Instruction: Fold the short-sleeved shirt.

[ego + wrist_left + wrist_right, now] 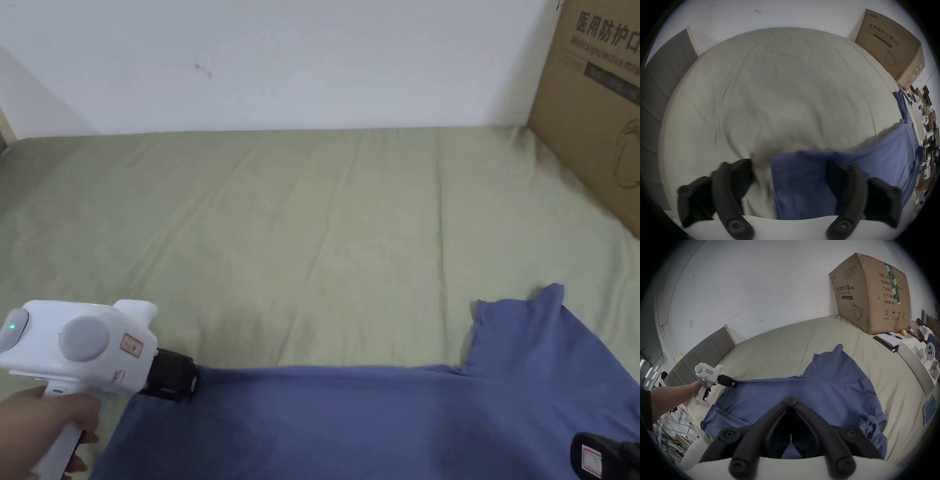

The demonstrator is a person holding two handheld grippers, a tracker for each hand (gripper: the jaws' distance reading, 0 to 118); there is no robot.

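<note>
A blue short-sleeved shirt [375, 425] lies spread on the green bed sheet [312, 219], one sleeve [537, 325] pointing to the far side. My left gripper [184, 381] is at the shirt's far left corner. In the left gripper view its jaws stand wide apart, open [789, 164], with the shirt's corner [802, 186] lying between them, nearer the right jaw. My right gripper [578, 455] is at the bottom right over the shirt. In the right gripper view its tips [790, 400] meet above the shirt's middle [826, 386]; whether they pinch cloth is hidden. The left gripper [733, 383] shows there too.
A large cardboard box [594, 106] stands at the bed's far right against the white wall. A grey headboard [705, 353] is on the left. A notebook with a pen [888, 340], a white tray [916, 363] and a phone [929, 408] lie to the right.
</note>
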